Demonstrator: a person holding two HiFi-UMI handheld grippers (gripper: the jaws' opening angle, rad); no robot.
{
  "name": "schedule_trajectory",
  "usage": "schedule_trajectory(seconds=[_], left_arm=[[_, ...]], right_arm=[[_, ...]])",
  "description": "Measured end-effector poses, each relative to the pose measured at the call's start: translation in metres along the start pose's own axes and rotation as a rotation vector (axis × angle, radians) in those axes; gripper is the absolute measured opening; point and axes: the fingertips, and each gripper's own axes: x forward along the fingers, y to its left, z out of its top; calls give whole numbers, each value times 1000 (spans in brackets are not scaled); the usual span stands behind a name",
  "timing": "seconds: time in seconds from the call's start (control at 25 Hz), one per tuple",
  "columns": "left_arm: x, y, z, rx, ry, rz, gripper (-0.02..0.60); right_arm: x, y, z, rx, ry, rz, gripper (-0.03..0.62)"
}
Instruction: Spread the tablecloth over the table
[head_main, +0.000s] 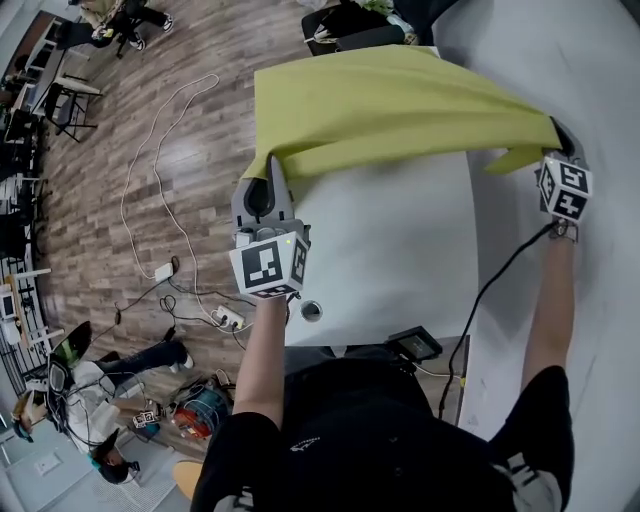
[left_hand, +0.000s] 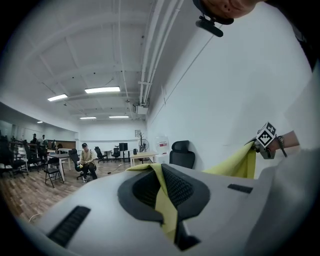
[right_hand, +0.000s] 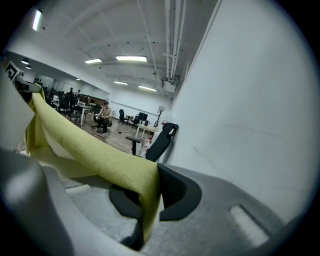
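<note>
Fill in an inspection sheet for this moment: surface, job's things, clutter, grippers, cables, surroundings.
Surface: white table, near part bare.
Job's things: yellow-green tablecloth, stretched between the grippers over the table's far part, not laid flat.
Clutter: small black device at the table's near edge.
Grippers: left gripper and right gripper, jaws of each shut on the tablecloth.
Cables: black cable runs from the right gripper; white cable loops on the floor near a power strip.
Surroundings: wooden floor, office chair.

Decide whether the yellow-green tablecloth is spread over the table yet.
Not yet: the tablecloth hangs stretched between left gripper and right gripper; most of the table is bare.
</note>
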Motion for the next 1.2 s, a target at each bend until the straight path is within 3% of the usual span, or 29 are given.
schedule_trajectory(seconds=[0.72,1.2], left_arm=[[-19,-73,1,0,5,-116,6],[-38,-90,-9,4,13,-186,6]], right_arm=[[-85,-62,-43,28,36,-101,8],[-127,-65,-74,63,73,-154,8]])
